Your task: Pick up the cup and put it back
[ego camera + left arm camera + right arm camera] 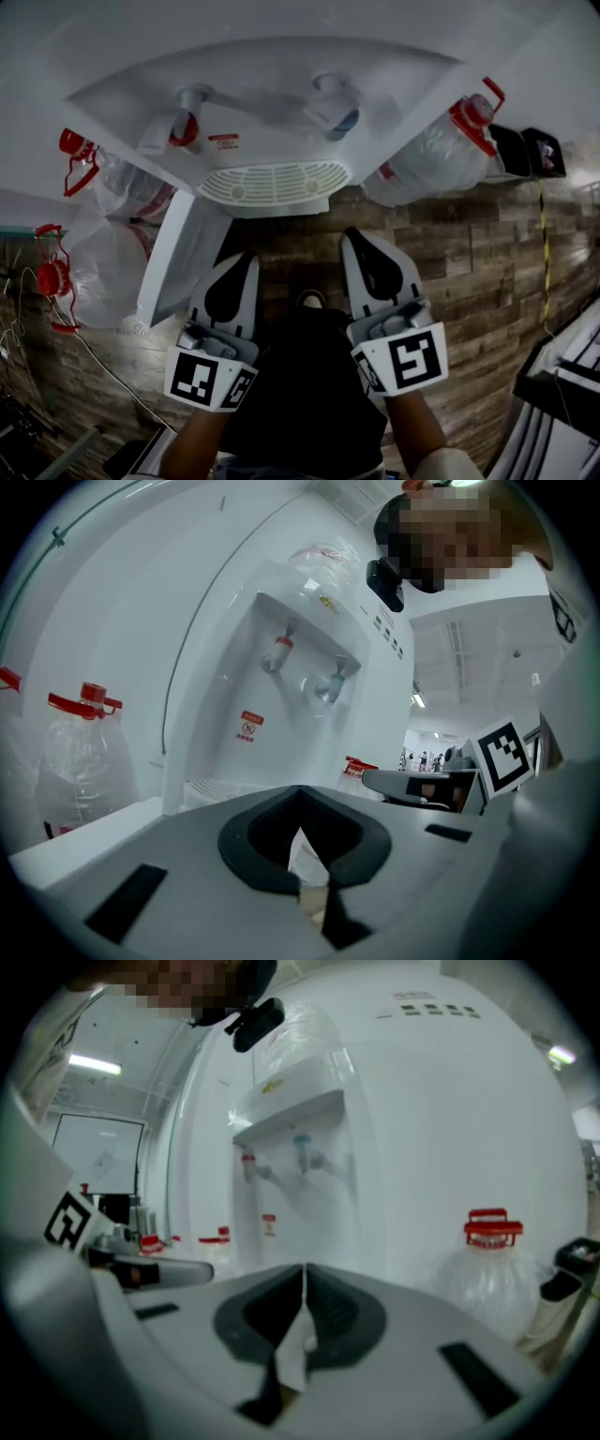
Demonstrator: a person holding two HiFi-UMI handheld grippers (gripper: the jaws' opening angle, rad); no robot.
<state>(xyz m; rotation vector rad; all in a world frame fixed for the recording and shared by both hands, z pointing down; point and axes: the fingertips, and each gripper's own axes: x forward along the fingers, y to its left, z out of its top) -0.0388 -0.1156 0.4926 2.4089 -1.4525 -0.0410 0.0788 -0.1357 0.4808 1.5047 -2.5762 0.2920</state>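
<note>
No cup shows in any view. A white water dispenser (272, 103) stands in front of me, with a red tap (185, 129), a blue tap (339, 117) and a slotted drip tray (275, 181) below them. My left gripper (246, 257) and right gripper (353, 236) hang side by side below the tray, both pointing at the dispenser, apart from it. Each has its jaws shut with nothing between them. In the left gripper view the left gripper (300, 791) faces the taps (305, 667). The right gripper (305, 1271) also looks at the dispenser (300, 1166).
Large clear water bottles with red caps stand at the dispenser's right (441, 150) and left (112, 183), with another (84, 272) nearer on the left. A white panel (183, 253) juts out below the tray. The floor (469, 253) is wood-patterned. Dark furniture (562, 375) is at the right.
</note>
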